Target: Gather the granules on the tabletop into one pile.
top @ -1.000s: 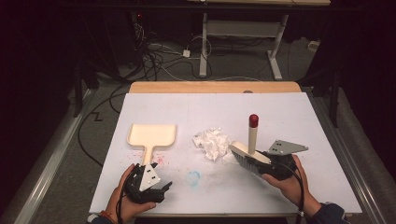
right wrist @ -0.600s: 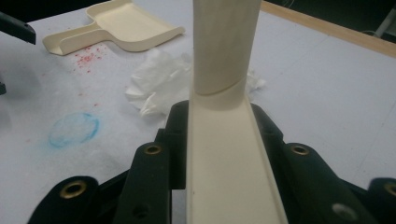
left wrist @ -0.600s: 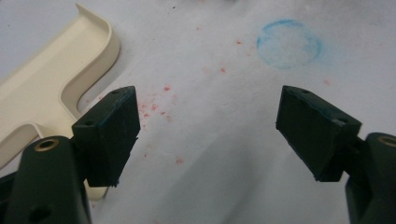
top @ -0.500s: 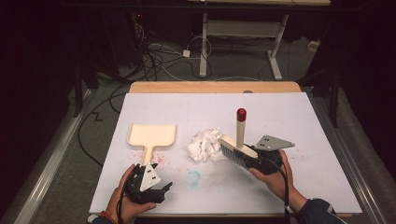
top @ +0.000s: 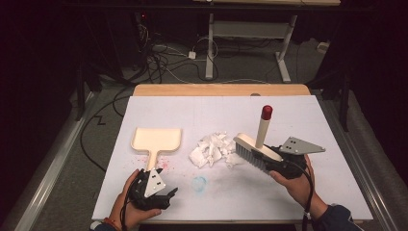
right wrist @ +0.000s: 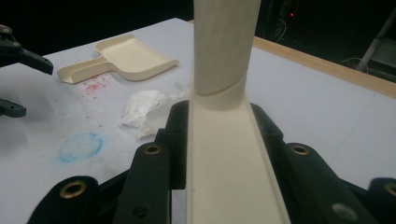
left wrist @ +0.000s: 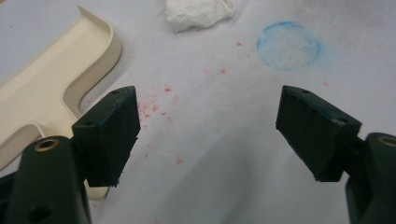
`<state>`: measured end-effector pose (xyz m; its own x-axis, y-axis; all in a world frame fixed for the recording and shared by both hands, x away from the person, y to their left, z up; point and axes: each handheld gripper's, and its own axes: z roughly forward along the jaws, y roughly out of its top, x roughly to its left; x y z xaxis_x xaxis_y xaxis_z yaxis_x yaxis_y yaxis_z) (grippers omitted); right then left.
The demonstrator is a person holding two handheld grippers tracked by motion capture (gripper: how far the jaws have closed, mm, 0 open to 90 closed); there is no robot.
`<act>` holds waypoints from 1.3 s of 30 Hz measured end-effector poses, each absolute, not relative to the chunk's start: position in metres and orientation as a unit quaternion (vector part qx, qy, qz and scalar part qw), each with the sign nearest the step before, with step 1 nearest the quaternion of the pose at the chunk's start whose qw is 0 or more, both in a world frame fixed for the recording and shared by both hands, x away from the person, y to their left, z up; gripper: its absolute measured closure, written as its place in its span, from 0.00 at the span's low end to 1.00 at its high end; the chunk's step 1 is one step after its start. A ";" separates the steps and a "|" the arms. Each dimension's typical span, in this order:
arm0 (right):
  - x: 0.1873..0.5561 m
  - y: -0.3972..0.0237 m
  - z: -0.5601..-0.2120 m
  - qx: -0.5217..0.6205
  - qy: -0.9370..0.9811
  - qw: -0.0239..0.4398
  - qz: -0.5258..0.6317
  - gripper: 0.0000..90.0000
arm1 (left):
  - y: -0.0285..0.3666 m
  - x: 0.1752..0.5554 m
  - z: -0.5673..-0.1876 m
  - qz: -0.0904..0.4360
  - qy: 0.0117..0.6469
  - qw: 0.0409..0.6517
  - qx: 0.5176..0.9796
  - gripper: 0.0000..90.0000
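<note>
Looking down from the high view: white table (top: 308, 120), a cream dustpan (top: 156, 140) lying flat at left with its handle toward the person, crumpled white paper (top: 210, 149) mid-table, faint blue ring (top: 199, 182) and red specks (top: 163, 165) on the surface. Right gripper (top: 272, 161) pinches the back of a cream hand brush (top: 251, 148), bristles down just beside the paper, its red-tipped handle rising upright. Left gripper (top: 163, 195) sits at the near edge, just below the dustpan handle, apart from it. Left gripper view: both jaws spread wide over bare table, nothing between them; dustpan (left wrist: 51, 88) handle passes beside the left jaw, red specks (left wrist: 154, 109) between, blue ring (left wrist: 289, 45) ahead at right, paper (left wrist: 198, 13) at the top edge. Right gripper view: jaws pressed against both sides of the brush (right wrist: 224, 154) back, handle rising straight up; paper (right wrist: 144, 112) just beyond the jaws, dustpan (right wrist: 126, 56) farther off, blue ring (right wrist: 81, 145) at left, left gripper (right wrist: 16, 79) at far left with its jaws apart.
</note>
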<state>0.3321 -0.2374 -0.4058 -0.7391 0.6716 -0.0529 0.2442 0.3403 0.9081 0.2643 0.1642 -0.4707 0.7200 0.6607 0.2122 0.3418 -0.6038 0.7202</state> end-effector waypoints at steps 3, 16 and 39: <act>0.336 -0.227 -0.408 0.275 0.789 0.214 0.507 0.75 | 0.164 0.266 -0.471 0.236 0.291 0.336 0.864 0.23; 0.359 -0.184 -0.397 0.249 0.781 0.246 0.517 0.75 | 0.165 0.266 -0.472 0.231 0.292 0.336 0.865 0.23; 0.369 -0.197 -0.402 0.259 0.794 0.235 0.498 0.75 | 0.165 0.265 -0.473 0.225 0.297 0.338 0.865 0.23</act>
